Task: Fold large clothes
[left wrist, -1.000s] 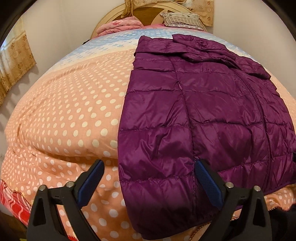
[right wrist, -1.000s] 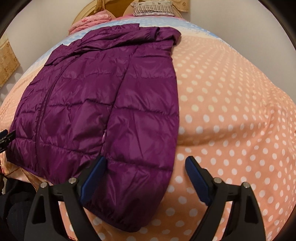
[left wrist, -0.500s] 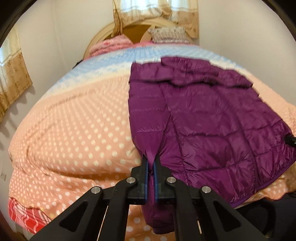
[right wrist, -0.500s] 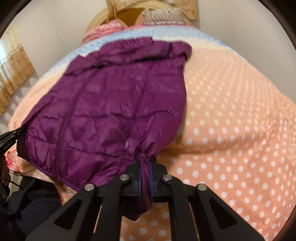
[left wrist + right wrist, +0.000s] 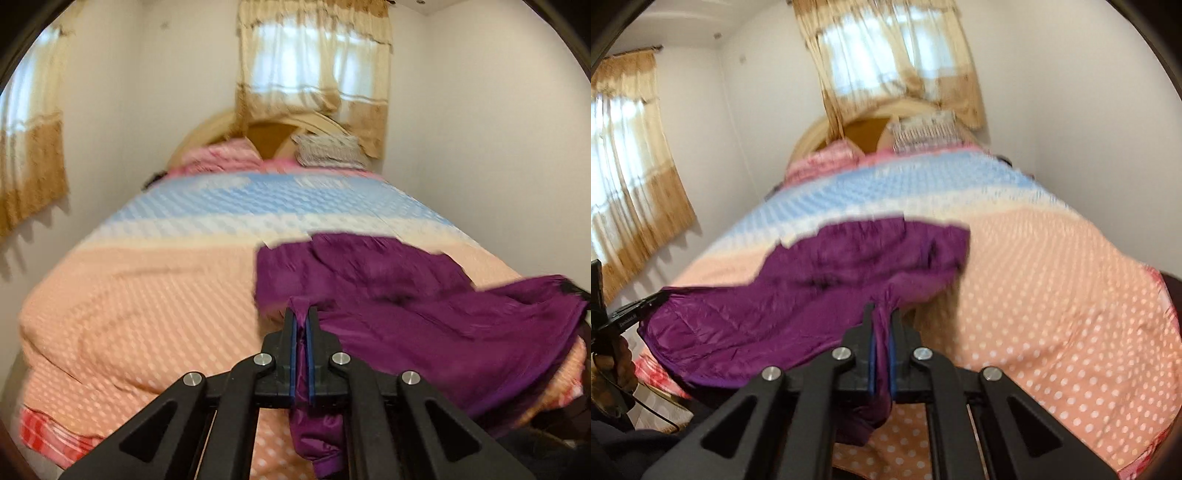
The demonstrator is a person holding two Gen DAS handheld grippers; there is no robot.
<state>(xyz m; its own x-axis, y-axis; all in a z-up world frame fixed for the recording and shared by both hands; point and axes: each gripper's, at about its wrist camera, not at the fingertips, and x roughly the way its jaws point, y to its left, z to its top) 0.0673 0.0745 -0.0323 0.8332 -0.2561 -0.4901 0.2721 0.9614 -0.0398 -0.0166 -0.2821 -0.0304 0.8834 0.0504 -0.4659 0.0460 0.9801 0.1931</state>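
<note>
Left wrist view first: the purple puffer jacket [image 5: 424,306] is shiny, quilted and pretty smeared by blur. Its far end lies on the bed [image 5: 140,295], on the peach polka-dot part of the duvet just below the blue-and-white band. The near hem is off the bed, pinched in the left hand-held gripper [image 5: 303,332], whose blue pads are clamped together on a bunched bit of fabric, with a loose flap dangling below the jaws. Over at the right edge the jacket's other corner rises to a dark tip, which looks like the other gripper, though it's too blurry to read. Behind: a curved wooden headboard [image 5: 218,129], a pink pillow [image 5: 221,155], a grey patterned pillow [image 5: 328,149] and a curtained window [image 5: 314,70].

Right wrist view: same jacket [image 5: 820,288], now stretched off to the left. The right hand-held gripper [image 5: 881,328] is closed tight on its own gathered corner, fabric hanging under it. What this view adds is the left hand-held gripper seen from outside [image 5: 646,304], gripping the far hem corner, plus the person's hand [image 5: 618,363] on its handle and a cable below it. It also shows way more bare dotted duvet to the right, and a second curtained window [image 5: 631,173] on the left wall.
</note>
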